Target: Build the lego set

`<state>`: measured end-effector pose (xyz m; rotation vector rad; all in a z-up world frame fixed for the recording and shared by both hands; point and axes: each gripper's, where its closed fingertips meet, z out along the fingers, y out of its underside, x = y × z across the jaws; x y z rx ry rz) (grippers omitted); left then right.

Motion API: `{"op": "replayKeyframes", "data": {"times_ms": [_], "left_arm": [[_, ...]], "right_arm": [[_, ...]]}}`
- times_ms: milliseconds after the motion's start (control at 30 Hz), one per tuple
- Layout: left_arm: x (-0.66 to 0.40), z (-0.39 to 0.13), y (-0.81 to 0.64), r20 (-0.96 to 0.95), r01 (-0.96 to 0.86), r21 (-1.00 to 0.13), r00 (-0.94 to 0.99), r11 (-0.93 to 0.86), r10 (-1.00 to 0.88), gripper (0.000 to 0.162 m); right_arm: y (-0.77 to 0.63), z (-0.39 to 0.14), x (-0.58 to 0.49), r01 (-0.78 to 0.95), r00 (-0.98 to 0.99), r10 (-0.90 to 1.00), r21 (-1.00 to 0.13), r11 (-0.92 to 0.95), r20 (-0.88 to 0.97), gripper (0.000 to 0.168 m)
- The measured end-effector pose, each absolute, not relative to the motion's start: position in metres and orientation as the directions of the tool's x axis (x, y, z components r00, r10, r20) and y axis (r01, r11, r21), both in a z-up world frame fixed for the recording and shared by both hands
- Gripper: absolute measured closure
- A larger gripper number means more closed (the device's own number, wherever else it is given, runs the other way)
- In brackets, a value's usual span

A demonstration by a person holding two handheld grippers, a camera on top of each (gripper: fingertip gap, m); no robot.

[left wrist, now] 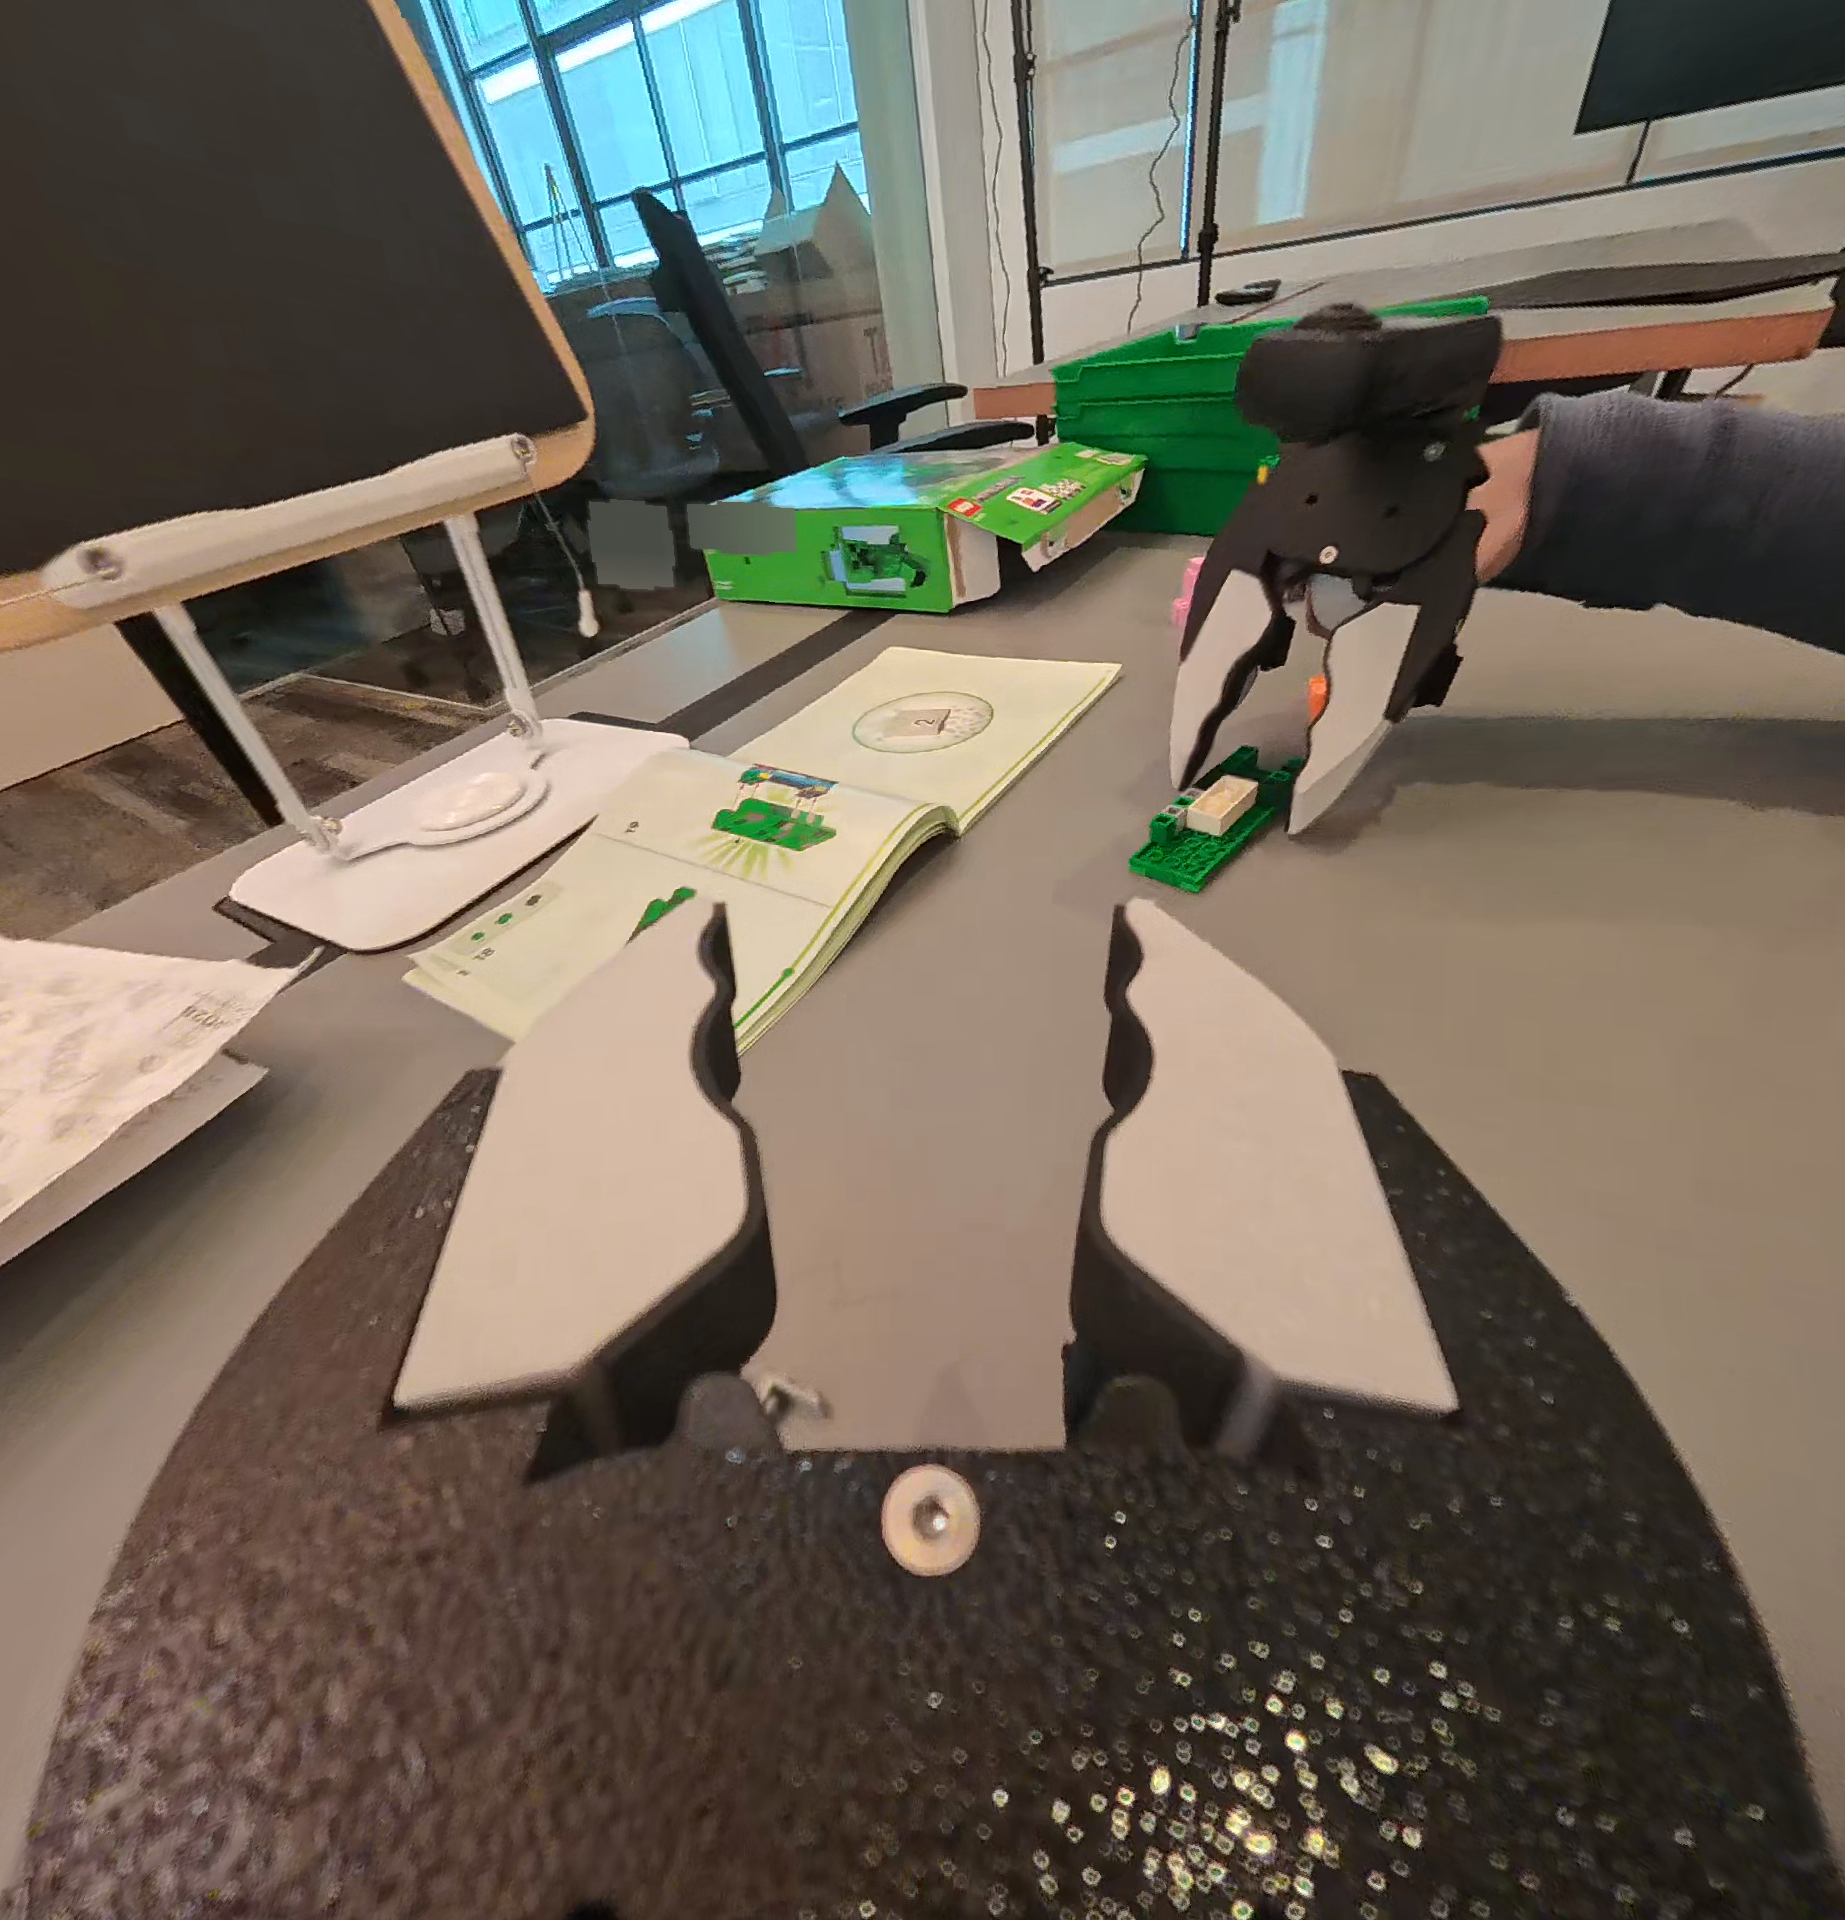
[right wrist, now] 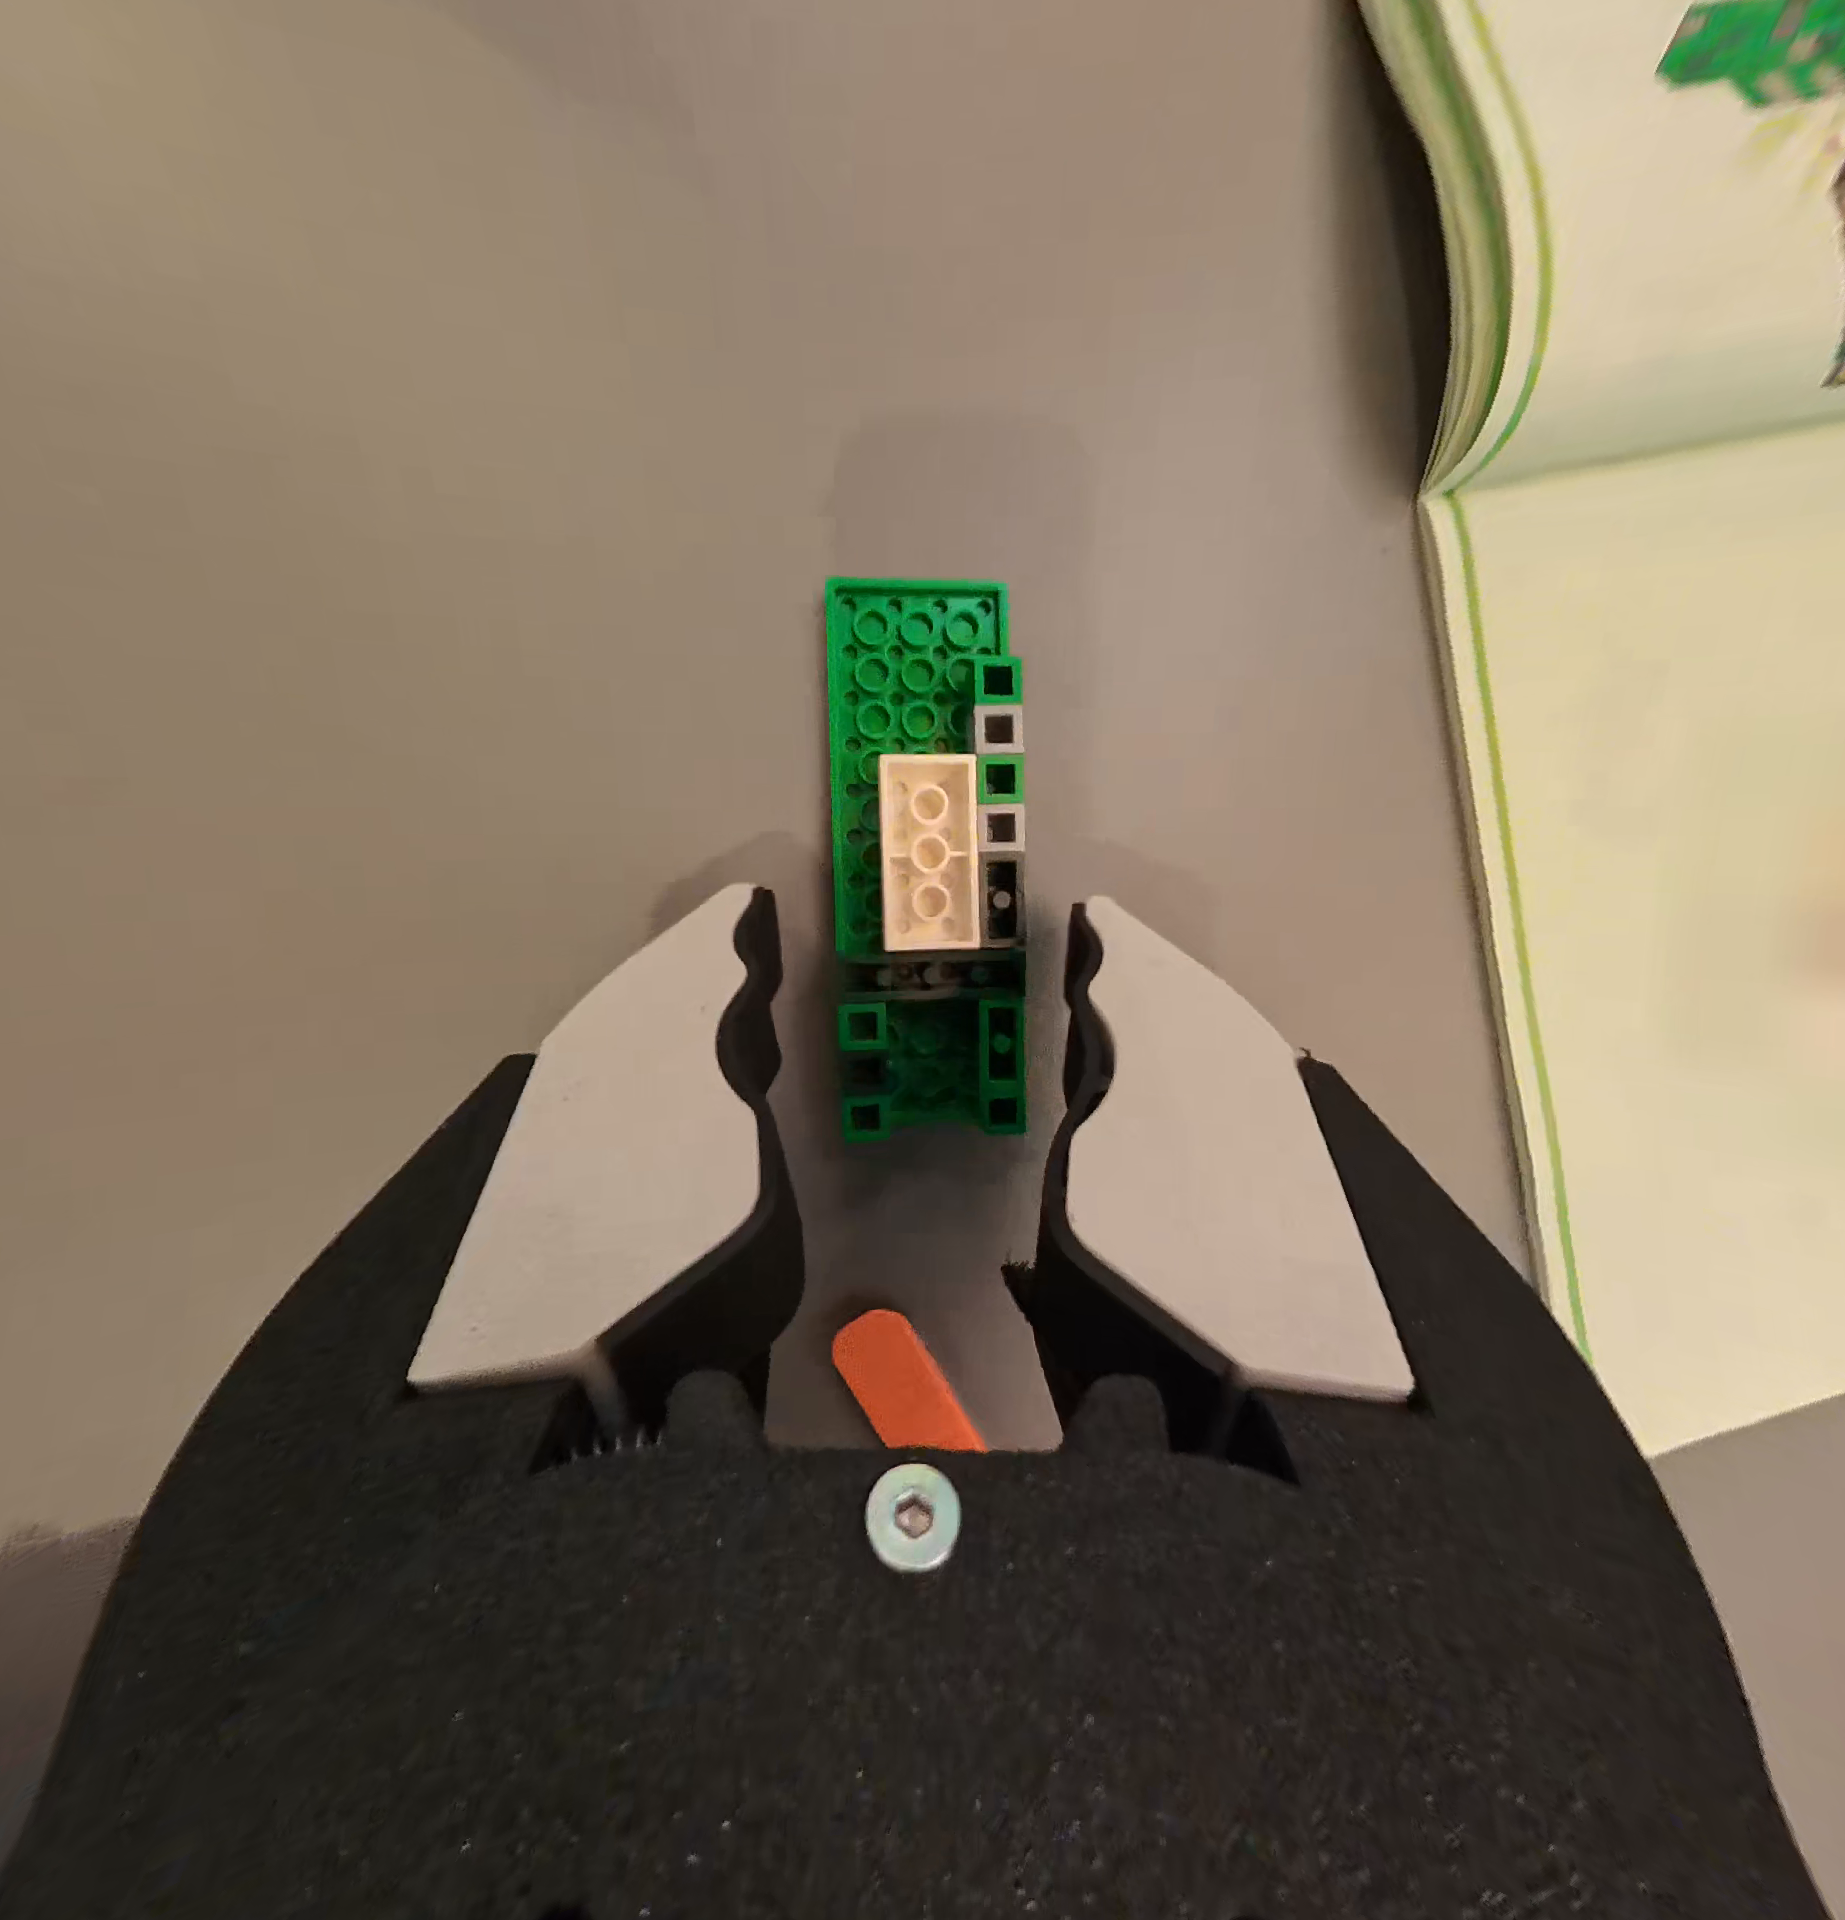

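With both tools gaping empty, the right tool (right wrist: pixel 923 925) straddles the build (right wrist: pixel 928 862) at frame centre on the tabletop (right wrist: pixel 378 520); an off-centre squeeze could skid it or dislodge the white brick (right wrist: pixel 928 852).

Black textured tongs (right wrist: pixel 923 914), grey wavy-edged fingers (right wrist: pixel 627 1143), silver screw (right wrist: pixel 912 1520), grey sleeve (left wrist: pixel 1718 499)

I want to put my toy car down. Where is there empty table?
Bare grey table lies right of the open instruction booklet, between the left gripper and the green lego build. It is crowded around the booklet, lamp base and green box.
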<state>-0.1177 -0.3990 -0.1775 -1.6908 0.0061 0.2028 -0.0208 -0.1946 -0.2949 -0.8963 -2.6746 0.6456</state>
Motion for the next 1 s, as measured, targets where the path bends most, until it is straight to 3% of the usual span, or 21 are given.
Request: {"op": "replayKeyframes", "data": {"times_ms": [167,400,500,567,633,700,800,1000], "left_arm": [[-0.123,-0.182,-0.416,-0.152,-0.129,-0.978,0.979,-0.164,0.137,0.095],[-0.122,-0.192,-0.414,-0.137,-0.105,-0.972,0.981,-0.211,0.141,0.096],[-0.121,-0.197,-0.406,-0.133,-0.1,-0.969,0.982,-0.226,0.135,0.095],[-0.122,-0.199,-0.404,-0.138,-0.102,-0.964,0.981,-0.245,0.134,0.093],[-0.124,-0.199,-0.405,-0.152,-0.112,-0.962,0.978,-0.248,0.146,0.093],[-0.13,-0.197,-0.405,-0.15,-0.109,-0.968,0.974,-0.228,0.17,0.093],[-0.146,-0.185,-0.4,-0.127,-0.095,-0.985,0.964,-0.145,0.235,0.094],[-0.177,-0.183,-0.387,-0.164,-0.154,-0.986,0.913,-0.057,0.374,0.1]], "right_arm": [[-0.199,-0.298,-0.024,0.499,-0.807,0.586,-0.444,0.744,0.074,0.132],[-0.233,-0.298,-0.041,0.41,-0.871,0.488,-0.455,0.79,0.061,0.134],[-0.251,-0.298,-0.048,0.383,-0.89,0.454,-0.47,0.795,0.043,0.131],[-0.256,-0.292,-0.047,0.385,-0.894,0.447,-0.482,0.787,0.015,0.118],[-0.256,-0.272,-0.051,0.378,-0.883,0.468,-0.582,0.72,0.005,0.116],[-0.245,-0.248,-0.069,0.39,-0.836,0.548,-0.688,0.611,0.012,0.124],[-0.196,-0.231,-0.125,0.451,-0.624,0.767,-0.733,0.509,0.148,0.165],[-0.167,-0.255,-0.2,0.565,-0.491,0.831,-0.631,0.532,0.261,0.168]]}}
